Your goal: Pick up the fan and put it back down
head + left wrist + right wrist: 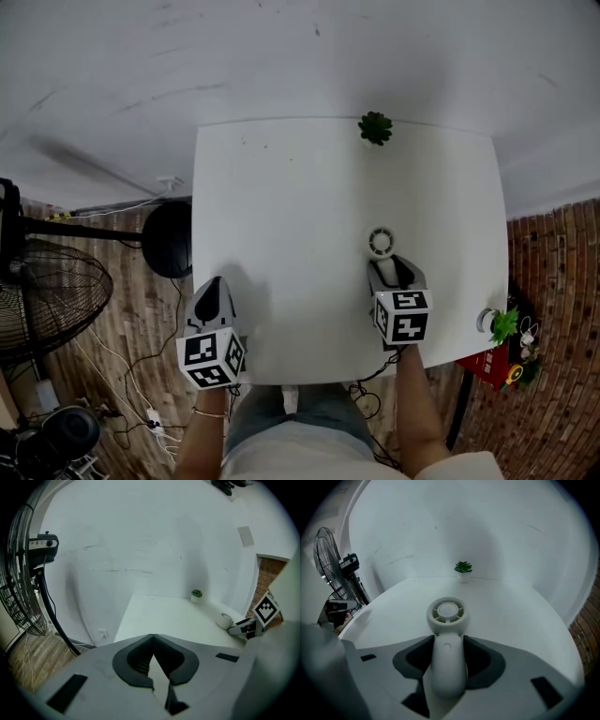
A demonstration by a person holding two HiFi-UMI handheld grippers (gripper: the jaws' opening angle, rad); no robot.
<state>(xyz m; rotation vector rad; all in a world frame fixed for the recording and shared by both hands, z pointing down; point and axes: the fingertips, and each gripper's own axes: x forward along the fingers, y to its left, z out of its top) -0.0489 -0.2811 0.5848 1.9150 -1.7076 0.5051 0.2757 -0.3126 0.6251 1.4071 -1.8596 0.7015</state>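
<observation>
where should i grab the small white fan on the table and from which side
Take the fan by its handle, coming from the near edge of the table. The handle is slim and straight and points that way, while the round head is wider. The right gripper sits so, pads on both sides of the handle.

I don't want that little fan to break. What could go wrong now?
The right tongs grip the small white plastic hand fan only by its smooth, rounded handle, so it might slip or swivel. Its round head sticks out ahead of the tongs, so it could bump the white table first if lowered fast. The shut, empty left tongs look too far to help.
</observation>
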